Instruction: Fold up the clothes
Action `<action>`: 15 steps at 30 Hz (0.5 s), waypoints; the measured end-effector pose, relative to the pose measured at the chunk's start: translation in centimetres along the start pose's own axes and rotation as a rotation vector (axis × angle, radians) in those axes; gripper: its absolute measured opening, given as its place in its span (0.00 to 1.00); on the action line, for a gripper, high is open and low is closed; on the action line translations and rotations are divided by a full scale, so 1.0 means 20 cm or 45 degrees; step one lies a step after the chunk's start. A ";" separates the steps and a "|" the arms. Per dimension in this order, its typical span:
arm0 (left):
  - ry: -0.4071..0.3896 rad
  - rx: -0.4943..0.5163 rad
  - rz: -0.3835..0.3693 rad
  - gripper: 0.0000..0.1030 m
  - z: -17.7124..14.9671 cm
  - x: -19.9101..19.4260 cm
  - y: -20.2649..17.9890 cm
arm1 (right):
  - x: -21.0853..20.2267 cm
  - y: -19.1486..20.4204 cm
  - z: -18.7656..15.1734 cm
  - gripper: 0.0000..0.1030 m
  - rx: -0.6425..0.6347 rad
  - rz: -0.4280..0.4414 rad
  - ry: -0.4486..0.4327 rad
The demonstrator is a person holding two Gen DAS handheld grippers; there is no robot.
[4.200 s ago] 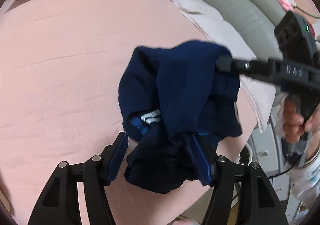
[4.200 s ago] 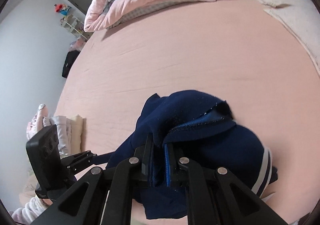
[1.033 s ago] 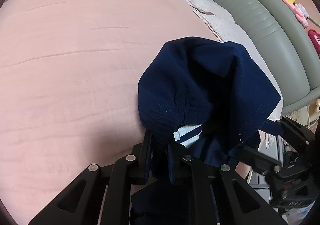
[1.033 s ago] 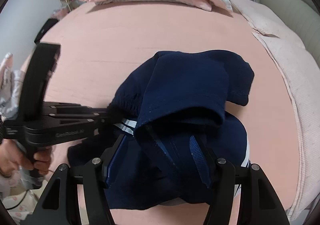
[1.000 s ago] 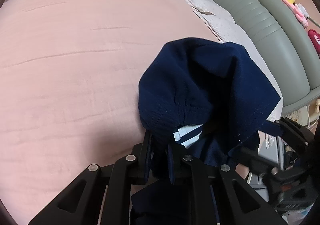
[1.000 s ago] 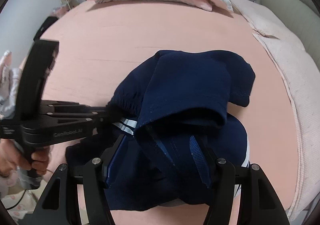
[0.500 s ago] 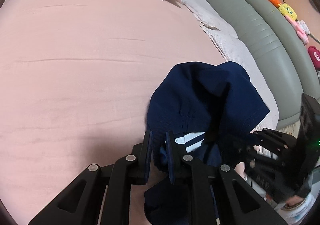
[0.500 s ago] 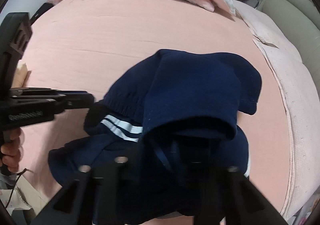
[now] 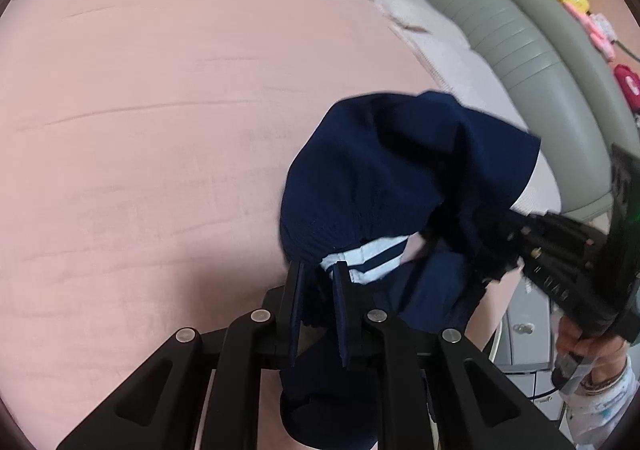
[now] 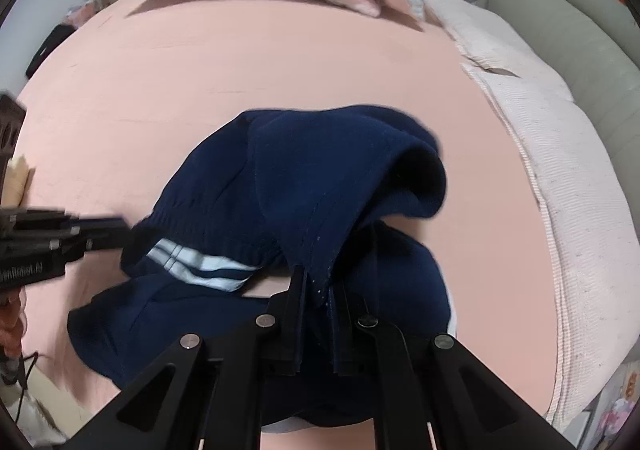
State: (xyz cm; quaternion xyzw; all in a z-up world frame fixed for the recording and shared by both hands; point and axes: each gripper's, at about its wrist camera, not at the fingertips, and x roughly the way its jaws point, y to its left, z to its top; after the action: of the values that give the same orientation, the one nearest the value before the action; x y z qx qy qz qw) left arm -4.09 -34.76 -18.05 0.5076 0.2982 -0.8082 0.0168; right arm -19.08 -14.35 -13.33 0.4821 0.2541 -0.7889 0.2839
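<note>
Over pink bedding [image 10: 280, 90], both claws, left claw [image 9: 318, 282] and right claw [image 10: 318, 290], clamp white-striped navy garment [image 10: 320, 190].

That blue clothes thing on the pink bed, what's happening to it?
A person is folding a crumpled navy garment with white stripes on the pink bedsheet, using two tools instead of fingers. The left hand-held gripper is shut on the cloth right by the striped band. The right hand-held gripper is shut on another fold of the same garment. The cloth is bunched up and not yet laid flat.
</note>
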 end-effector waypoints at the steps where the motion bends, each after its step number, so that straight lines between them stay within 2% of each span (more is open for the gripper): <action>1: 0.015 -0.008 -0.002 0.21 0.00 0.01 0.00 | 0.00 -0.02 0.01 0.07 0.010 -0.007 -0.003; 2: 0.031 -0.023 -0.012 0.33 0.00 0.01 0.01 | 0.00 -0.04 0.02 0.07 0.025 -0.014 -0.008; 3: 0.034 -0.041 -0.024 0.41 -0.01 0.00 0.01 | 0.00 -0.06 0.02 0.07 0.038 -0.018 -0.012; 4: 0.038 -0.059 -0.035 0.55 -0.02 -0.01 0.02 | 0.00 -0.07 0.03 0.07 0.048 -0.017 -0.011; 5: 0.041 -0.076 -0.045 0.59 -0.03 -0.02 0.03 | 0.00 -0.09 0.04 0.07 0.060 -0.013 -0.012; 8: 0.050 -0.066 -0.021 0.59 -0.02 0.00 0.01 | 0.01 -0.16 0.07 0.07 0.102 -0.005 -0.018; 11: 0.099 -0.051 0.010 0.59 0.06 0.17 -0.09 | 0.02 -0.23 0.08 0.07 0.136 -0.015 -0.025; 15: 0.146 -0.056 0.004 0.59 0.04 0.24 -0.12 | 0.04 -0.29 0.10 0.07 0.170 -0.004 -0.035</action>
State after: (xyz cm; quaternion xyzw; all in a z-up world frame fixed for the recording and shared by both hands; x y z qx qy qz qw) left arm -7.93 -31.87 -20.69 0.5530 0.3154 -0.7711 0.0122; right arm -24.69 -11.74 -12.42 0.4889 0.1976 -0.8111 0.2532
